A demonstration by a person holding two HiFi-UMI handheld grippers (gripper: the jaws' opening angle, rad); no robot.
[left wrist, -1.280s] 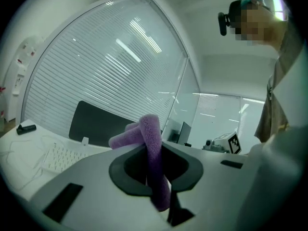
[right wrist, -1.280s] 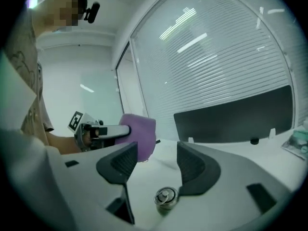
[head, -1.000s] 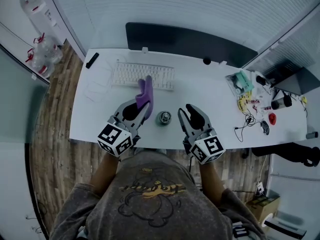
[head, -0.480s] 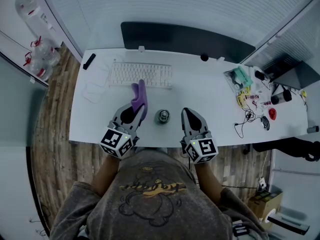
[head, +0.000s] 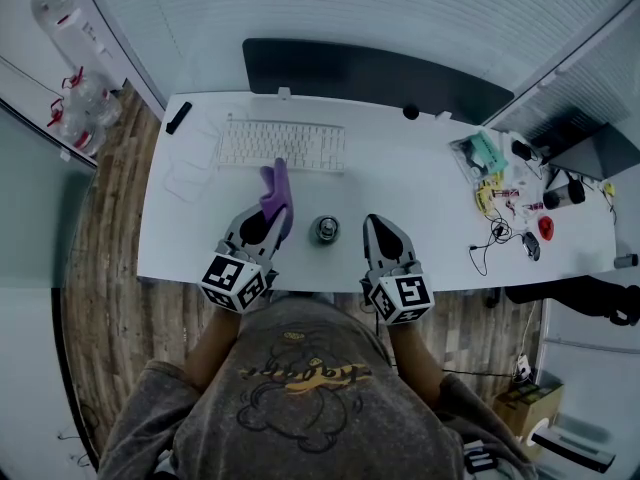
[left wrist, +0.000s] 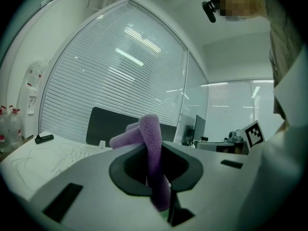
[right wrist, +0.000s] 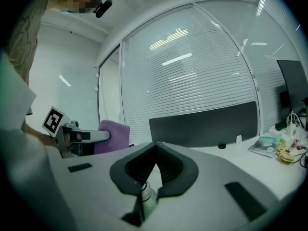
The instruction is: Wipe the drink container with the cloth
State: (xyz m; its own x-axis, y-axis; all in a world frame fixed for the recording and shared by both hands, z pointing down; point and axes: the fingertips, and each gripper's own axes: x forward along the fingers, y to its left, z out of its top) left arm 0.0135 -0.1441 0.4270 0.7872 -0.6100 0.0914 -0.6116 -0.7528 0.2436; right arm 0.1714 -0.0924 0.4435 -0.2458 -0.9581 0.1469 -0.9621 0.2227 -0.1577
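Across the head view, a white desk (head: 420,198); along its 12 o'clock edge a dark screen (head: 380,76), and just inside that, toward 11 o'clock, a white keyboard (head: 283,146). Near the desk's 6 o'clock edge, the left claw (head: 275,214) at about 7 and the right claw (head: 372,224) at about 5, both aimed toward 12. Left claw clamped on a purple cloth (head: 277,188): a folded strip, long axis running out past the tips toward 12 in the head view, upright in the left gripper view with its top end flopped over toward 9. Right claw closed tip to tip, gripping nothing. Between the two claws and touching neither, the metal drink container (head: 327,230): upright on the desk, long axis vertical, top facing the head camera, at 6 o'clock from the keyboard. Contents impossible to tell; also glimpsed low through the right claw's opening
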